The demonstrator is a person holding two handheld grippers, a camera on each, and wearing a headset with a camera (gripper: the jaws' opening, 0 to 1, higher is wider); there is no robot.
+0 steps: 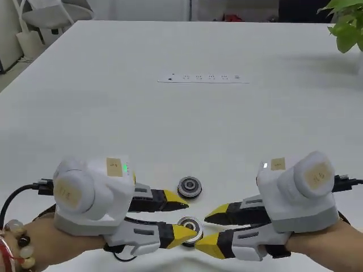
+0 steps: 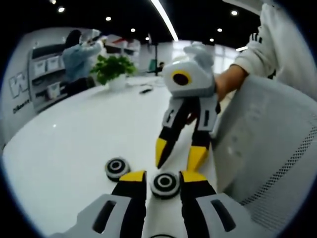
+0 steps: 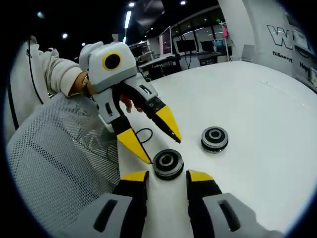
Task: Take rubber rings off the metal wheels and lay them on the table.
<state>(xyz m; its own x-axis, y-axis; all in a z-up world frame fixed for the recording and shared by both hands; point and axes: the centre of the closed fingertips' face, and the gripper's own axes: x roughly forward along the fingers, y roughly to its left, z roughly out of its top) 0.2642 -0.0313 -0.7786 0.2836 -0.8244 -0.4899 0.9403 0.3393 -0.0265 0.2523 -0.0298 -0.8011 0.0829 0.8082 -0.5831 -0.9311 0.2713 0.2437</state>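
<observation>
**Two claws bracket a wheel at the desk's near edge**

At the near edge of the white desk (image 1: 170, 124), the left claw (image 1: 189, 216) and the right claw (image 1: 203, 230) face each other tip to tip. Both have their jaws spread and pinch nothing. Between them the near wheel (image 1: 190, 225) lies flat on the desk, its dark rubber ring (image 3: 168, 175) not yet off. In the left gripper view the left claw's jaws flank the wheel closely, though whether they touch it cannot be told. Just beyond lies a second wheel (image 1: 189, 187), ring also on, apart from both claws. Far across the desk sits a socket strip (image 1: 203, 77), with a plant (image 1: 346, 25) at the far right. The likely trouble is that the wheel lies loose on a smooth top. An off-centre squeeze could send it skidding off the near edge, and the crowded yellow tips could knock together.
</observation>
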